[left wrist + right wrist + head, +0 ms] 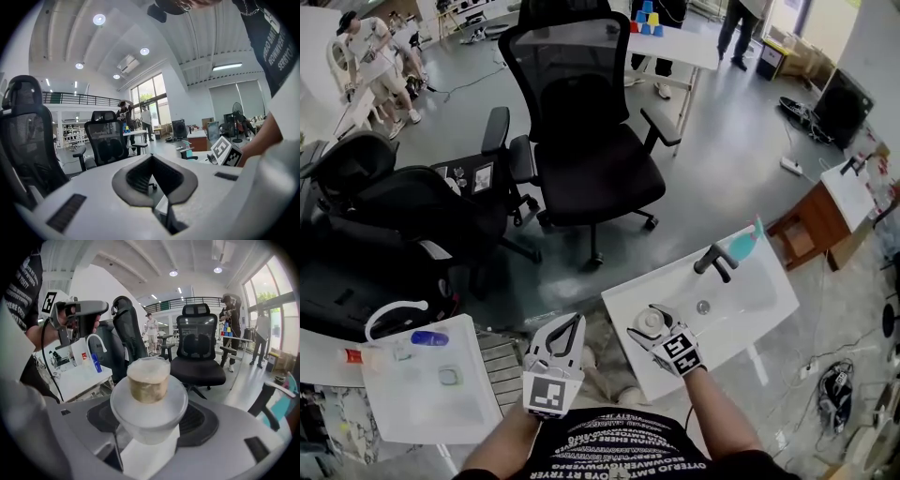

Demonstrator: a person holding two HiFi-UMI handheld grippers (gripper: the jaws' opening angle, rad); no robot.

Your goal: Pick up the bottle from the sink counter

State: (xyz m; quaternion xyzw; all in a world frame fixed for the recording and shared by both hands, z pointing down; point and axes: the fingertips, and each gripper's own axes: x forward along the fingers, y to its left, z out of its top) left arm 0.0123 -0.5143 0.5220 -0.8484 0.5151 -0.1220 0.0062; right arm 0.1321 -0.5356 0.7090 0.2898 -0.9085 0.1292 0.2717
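**Right claw on the bottle at the sink table: grip and lift**

The bottle [149, 380], translucent with a wide collar and a pale cap, stands between the jaws of the right claw [656, 326]. It is at the near end of the white sink table [750, 309], well short of the dark tap [715, 260]. The jaws are part-way apart, one on each side of the body just under the collar, and appear to be closed against it. The collar hides the actual contact. The left claw [151, 157] is closed tip to tip with nothing in it and is held off the near edge of the table.

**Technique.** The grip seems to sit high on the bottle, so the collar can rest on the pads and stop it from slipping. The lift is best made straight up with the claw level, because a smooth round body may turn or tilt between two flat pads. The tap is far enough off to be no obstacle.

**Writing.** The bottle shows no label. The cube on each claw carries black-and-white square markers, with no letters. The person's black shirt has white lettering, too distorted to read with confidence. On a second white table [422, 412] to the left, a blue bottle [95, 363] and a red-and-white label are too small to read.
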